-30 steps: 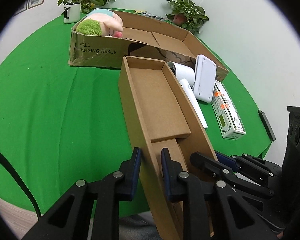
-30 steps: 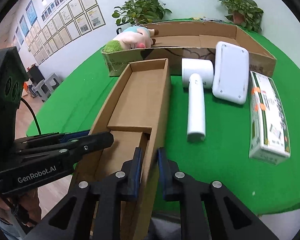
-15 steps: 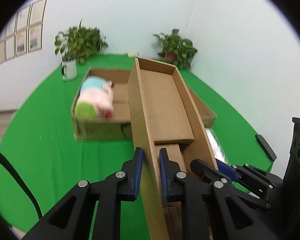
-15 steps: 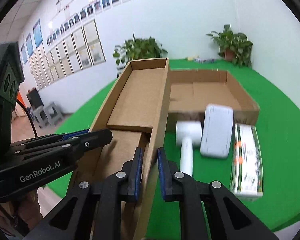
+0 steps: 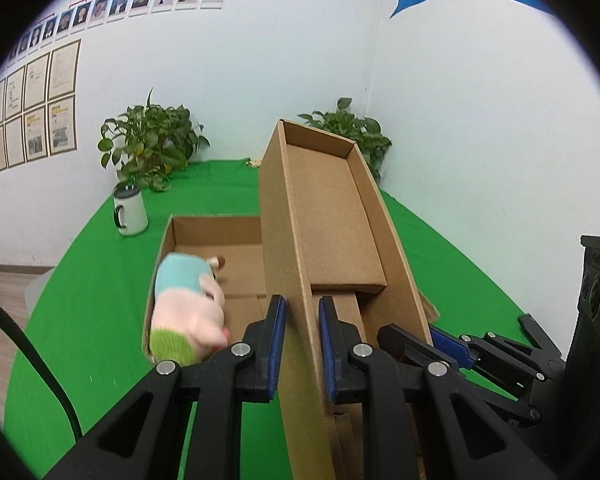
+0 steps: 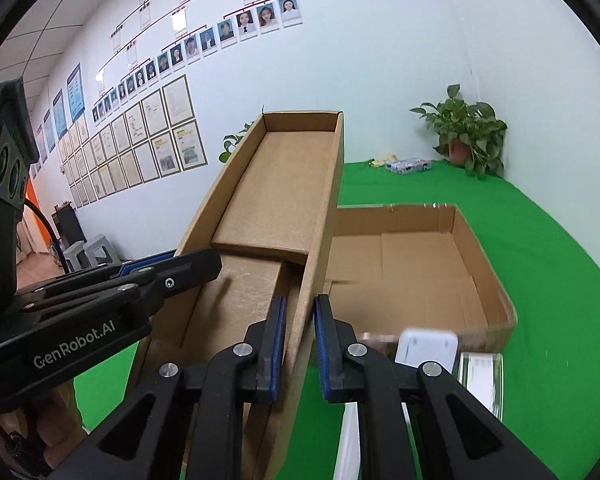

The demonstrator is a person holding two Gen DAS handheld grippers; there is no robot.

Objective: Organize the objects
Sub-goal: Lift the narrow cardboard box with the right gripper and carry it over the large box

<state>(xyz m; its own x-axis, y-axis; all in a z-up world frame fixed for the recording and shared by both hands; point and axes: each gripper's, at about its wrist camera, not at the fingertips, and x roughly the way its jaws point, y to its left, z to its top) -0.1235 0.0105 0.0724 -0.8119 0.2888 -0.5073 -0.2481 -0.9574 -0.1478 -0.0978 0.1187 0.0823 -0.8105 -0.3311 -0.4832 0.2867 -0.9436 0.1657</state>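
Observation:
Both grippers hold a long narrow open cardboard box (image 5: 332,216) lifted above the green table, far end tilted up. My left gripper (image 5: 302,340) is shut on its left wall; my right gripper (image 6: 298,340) is shut on its right wall (image 6: 324,216). Behind and below lies a wide shallow cardboard tray (image 6: 420,264), also in the left wrist view (image 5: 204,240), with a plush pig toy (image 5: 184,308) at its left end. A white device (image 6: 426,346) and a white packet (image 6: 480,380) lie in front of the tray, partly hidden by my right gripper.
A white mug (image 5: 130,212) and a potted plant (image 5: 152,148) stand at the back left of the green table (image 5: 84,304). Another potted plant (image 6: 468,128) and a small packet (image 6: 408,166) sit at the back right. Walls close behind.
Both grippers have lifted the long box off the table and tilted its far end up. The view has swung up to the wall; the white items have dropped low in the right view.

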